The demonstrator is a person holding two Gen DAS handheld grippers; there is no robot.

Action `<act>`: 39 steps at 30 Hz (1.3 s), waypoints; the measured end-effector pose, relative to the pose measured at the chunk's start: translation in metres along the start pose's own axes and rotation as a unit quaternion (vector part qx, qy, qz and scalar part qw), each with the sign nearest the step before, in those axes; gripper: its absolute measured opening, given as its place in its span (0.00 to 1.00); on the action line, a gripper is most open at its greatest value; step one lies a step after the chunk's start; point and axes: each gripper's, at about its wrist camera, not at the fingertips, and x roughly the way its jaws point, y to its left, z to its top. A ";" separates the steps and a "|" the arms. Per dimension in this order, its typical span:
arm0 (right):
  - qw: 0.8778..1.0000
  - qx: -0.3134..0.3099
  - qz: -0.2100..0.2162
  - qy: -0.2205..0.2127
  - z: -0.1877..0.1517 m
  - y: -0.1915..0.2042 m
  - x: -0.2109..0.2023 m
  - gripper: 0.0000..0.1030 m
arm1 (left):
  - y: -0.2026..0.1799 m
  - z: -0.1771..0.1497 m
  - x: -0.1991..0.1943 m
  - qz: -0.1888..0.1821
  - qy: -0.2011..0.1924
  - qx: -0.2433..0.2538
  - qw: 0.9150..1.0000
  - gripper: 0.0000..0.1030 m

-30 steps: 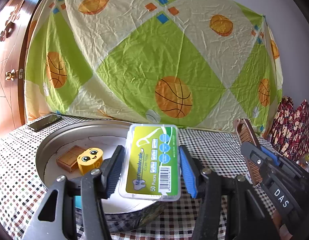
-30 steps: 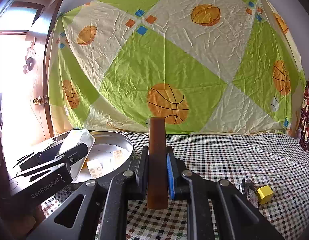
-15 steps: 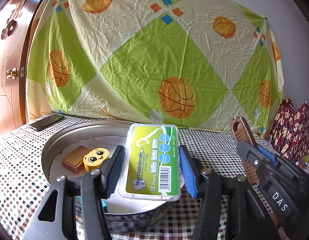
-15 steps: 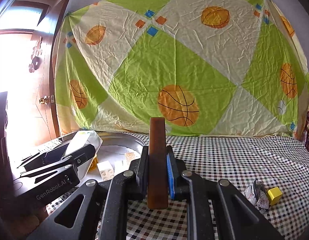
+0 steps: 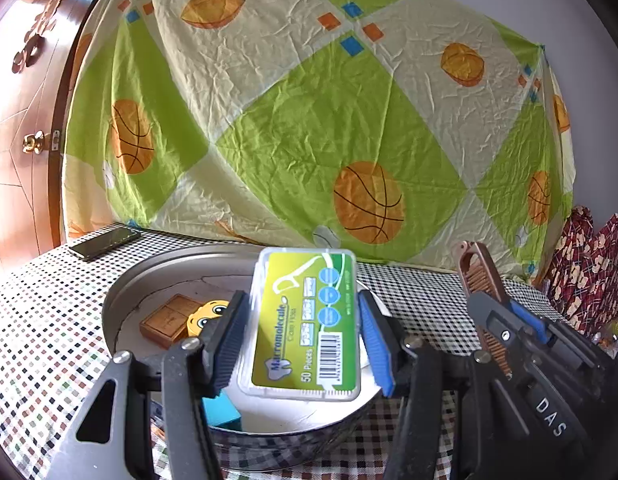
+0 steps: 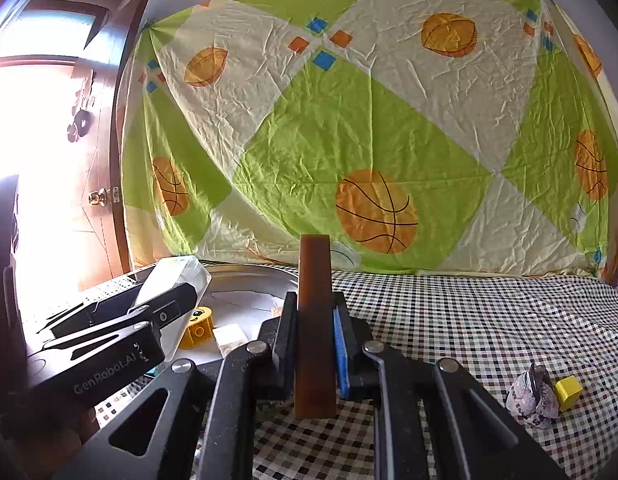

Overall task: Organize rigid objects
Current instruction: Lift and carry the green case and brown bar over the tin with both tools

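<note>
Nearer the tray (image 5: 121, 300) now, both near-level tools grip: left (image 5: 299, 340) floss box (image 5: 305, 320), right (image 6: 315, 336) comb (image 6: 315, 320).

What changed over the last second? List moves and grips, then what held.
The left gripper carried the floss box a little further over the pan; the right gripper edged the comb toward the pan. Nothing was taken or let go. Both grips and the yellow block on the table stayed as they were.

Low wrist views, shared tray (image 5: 121, 296).
</note>
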 end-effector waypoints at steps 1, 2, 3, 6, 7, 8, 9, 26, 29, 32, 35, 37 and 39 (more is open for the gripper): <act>1.000 -0.002 0.000 0.000 0.000 0.001 0.001 0.17 | 0.002 0.000 0.000 0.002 0.000 -0.001 1.000 0.53; 1.000 -0.004 0.000 0.001 0.000 0.003 0.001 0.17 | 0.004 0.000 0.001 0.002 0.001 -0.004 1.000 0.53; 1.000 -0.003 0.001 0.000 0.000 0.003 0.001 0.17 | 0.007 0.000 0.001 0.003 0.002 -0.008 1.000 0.53; 1.000 -0.004 0.002 -0.002 0.000 0.005 0.001 0.17 | 0.012 0.001 0.001 0.005 0.003 -0.013 1.000 0.53; 1.000 -0.004 0.003 -0.002 0.000 0.006 0.001 0.17 | 0.013 0.001 0.002 0.005 0.003 -0.014 1.000 0.53; 1.000 -0.004 0.004 -0.002 0.000 0.007 0.002 0.17 | 0.014 0.001 0.002 0.005 0.003 -0.015 1.000 0.53; 1.000 -0.004 0.005 -0.002 0.000 0.007 0.002 0.17 | 0.015 0.001 0.002 0.006 0.003 -0.015 1.000 0.53; 1.000 -0.015 0.026 -0.003 0.001 0.026 0.006 0.17 | 0.030 0.006 -0.001 0.021 -0.003 -0.020 1.000 0.53; 0.999 -0.017 0.031 -0.002 0.001 0.029 0.007 0.17 | 0.032 0.006 -0.003 0.024 -0.007 -0.020 0.999 0.53; 0.999 -0.019 0.035 -0.002 0.001 0.032 0.008 0.17 | 0.035 0.007 -0.002 0.027 -0.006 -0.020 0.999 0.53; 0.999 -0.021 0.039 -0.002 0.001 0.035 0.009 0.17 | 0.037 0.006 -0.002 0.029 -0.005 -0.020 0.999 0.53; 0.999 -0.023 0.041 -0.002 0.001 0.036 0.009 0.17 | 0.039 0.007 -0.002 0.031 -0.005 -0.022 0.999 0.53; 0.999 -0.024 0.043 -0.003 0.001 0.038 0.009 0.17 | 0.040 0.007 -0.003 0.034 -0.007 -0.022 0.999 0.53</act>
